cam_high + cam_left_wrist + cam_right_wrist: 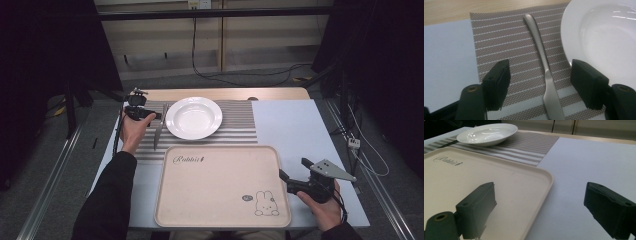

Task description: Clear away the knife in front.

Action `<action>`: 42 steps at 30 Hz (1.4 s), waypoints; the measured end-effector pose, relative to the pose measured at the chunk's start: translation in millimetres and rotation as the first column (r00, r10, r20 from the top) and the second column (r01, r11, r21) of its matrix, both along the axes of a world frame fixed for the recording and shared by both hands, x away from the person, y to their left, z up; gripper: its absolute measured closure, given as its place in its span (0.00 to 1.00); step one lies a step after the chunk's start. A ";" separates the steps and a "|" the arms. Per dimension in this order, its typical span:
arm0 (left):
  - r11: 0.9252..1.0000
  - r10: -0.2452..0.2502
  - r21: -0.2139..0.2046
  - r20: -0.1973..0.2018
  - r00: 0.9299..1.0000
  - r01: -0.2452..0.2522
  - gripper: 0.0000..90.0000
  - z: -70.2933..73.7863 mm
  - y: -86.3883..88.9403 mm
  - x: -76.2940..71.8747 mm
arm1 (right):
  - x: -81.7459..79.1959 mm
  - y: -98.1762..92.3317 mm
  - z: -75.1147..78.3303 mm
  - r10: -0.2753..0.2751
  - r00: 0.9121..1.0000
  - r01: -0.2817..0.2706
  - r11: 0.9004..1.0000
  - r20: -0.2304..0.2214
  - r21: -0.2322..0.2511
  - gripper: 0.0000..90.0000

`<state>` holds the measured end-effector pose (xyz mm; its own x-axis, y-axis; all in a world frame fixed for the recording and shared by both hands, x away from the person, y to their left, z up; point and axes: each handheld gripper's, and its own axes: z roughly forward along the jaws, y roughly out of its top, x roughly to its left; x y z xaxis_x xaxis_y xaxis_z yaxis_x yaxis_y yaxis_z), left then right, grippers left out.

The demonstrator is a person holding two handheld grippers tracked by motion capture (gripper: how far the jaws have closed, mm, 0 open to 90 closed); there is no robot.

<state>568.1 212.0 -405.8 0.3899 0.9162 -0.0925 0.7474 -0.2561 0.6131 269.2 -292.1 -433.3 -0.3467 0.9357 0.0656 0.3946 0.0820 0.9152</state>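
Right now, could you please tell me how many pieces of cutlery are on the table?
1. A single butter knife lies on the striped placemat, just left of the white plate, between the open jaws of the left gripper. The tray holds none.

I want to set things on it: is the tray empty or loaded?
Empty. The tray shows bare beige surface with printed lettering and a rabbit drawing, nothing lying on it.

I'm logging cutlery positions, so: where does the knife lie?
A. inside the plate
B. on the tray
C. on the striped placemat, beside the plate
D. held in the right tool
C: the knife lies flat on the striped placemat just beside the plate, between the open left tool's jaws.
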 end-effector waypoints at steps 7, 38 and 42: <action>1.000 -0.019 0.012 -0.047 0.999 0.020 0.48 -9.5 -3.8 6.3 | 0.1 -0.2 -0.3 -0.003 1.000 0.003 1.000 -0.002 -0.002 0.11; 0.999 0.000 0.049 -0.091 0.996 0.005 0.74 -32.2 -27.6 29.4 | 1.5 -1.2 -0.7 -0.004 1.000 0.004 1.000 -0.004 0.000 0.11; 0.997 -0.001 0.081 -0.089 0.996 0.008 0.79 -32.0 -30.7 30.2 | 1.4 -1.3 -0.7 -0.006 1.000 0.006 1.000 -0.005 0.000 0.11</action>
